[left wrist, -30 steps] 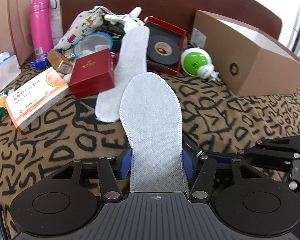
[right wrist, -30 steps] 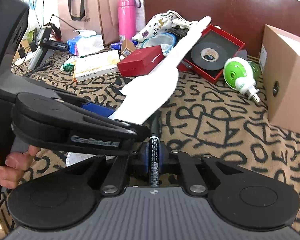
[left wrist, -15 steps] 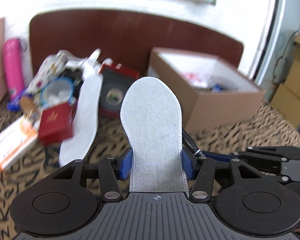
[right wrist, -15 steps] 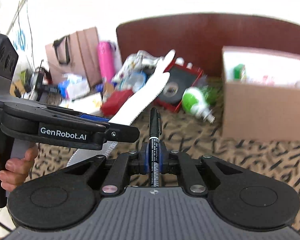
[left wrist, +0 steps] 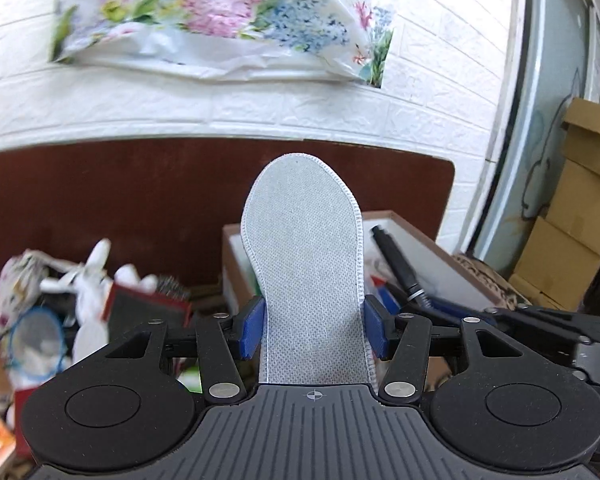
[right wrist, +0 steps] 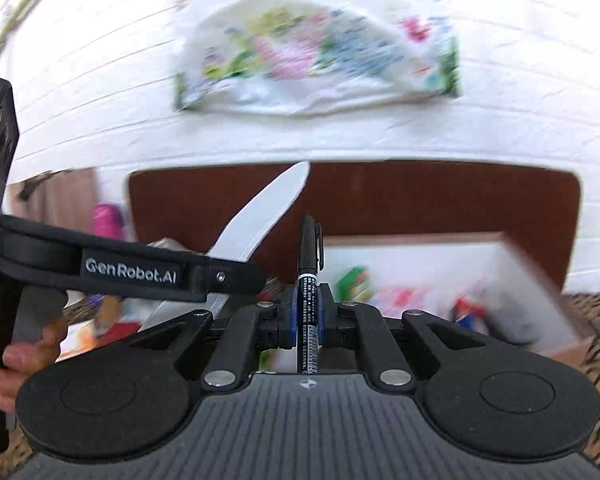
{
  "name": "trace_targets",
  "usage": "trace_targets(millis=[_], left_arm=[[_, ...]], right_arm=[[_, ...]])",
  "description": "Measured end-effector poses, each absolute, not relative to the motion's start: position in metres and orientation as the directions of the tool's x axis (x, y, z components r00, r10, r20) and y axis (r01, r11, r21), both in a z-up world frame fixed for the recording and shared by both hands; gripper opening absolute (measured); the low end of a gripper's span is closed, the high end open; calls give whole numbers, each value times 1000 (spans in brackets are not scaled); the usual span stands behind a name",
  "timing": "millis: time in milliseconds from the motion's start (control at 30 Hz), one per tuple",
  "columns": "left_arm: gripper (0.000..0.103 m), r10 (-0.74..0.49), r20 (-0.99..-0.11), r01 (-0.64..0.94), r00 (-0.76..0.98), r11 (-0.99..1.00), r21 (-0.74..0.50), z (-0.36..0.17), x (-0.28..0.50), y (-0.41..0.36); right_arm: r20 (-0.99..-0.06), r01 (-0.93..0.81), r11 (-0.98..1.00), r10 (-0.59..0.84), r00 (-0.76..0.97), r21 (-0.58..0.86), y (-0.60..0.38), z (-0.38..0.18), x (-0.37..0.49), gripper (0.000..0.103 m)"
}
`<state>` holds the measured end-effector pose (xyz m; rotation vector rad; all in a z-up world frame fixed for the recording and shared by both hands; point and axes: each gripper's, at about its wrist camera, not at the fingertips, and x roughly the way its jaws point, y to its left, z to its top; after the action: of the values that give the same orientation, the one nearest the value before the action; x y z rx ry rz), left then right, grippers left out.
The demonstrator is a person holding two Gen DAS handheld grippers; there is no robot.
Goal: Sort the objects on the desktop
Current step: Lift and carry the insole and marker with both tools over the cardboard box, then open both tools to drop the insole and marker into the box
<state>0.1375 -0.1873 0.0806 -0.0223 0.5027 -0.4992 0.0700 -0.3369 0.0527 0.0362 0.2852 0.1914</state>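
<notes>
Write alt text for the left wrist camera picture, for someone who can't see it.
The left gripper clamps a grey insole that sticks up and forward. Behind it is an open cardboard box, where the right gripper holds a black pen above the inside. Blurred clutter lies at left.

We see the insole (left wrist: 306,276) at frame centre, standing between our left gripper's (left wrist: 314,330) fingers, the box (left wrist: 440,248) behind it, clutter (left wrist: 80,292) lower left, and the pen (left wrist: 398,266) just right, over the box.
</notes>
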Motion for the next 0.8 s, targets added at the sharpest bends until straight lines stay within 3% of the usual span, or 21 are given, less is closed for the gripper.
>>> trace_targets(millis=[633,700,733,767,800], left_arm=[[55,-437,-579,451,689,883,-129,22,242,-269],[60,-438,-582,458,685,880,-125,20,245,-271],[72,-442,-582,462,683,878,-124,20,245,-272],[73,-442,-579,464,685,878,-121,19,245,-272],[76,-440,-571,463,694,879,-114,19,243,-271]], right_arm=[[-459,63,995,-20,888,78,-437,8,190,11],[-476,64,995,-20,879,77,-439,2,196,11],[-480,68,995,-26,877,71,-439,0,197,11],[-480,75,995,-36,877,64,-439,-1,199,15],[-482,79,995,-43,875,55,-438,-2,198,29]])
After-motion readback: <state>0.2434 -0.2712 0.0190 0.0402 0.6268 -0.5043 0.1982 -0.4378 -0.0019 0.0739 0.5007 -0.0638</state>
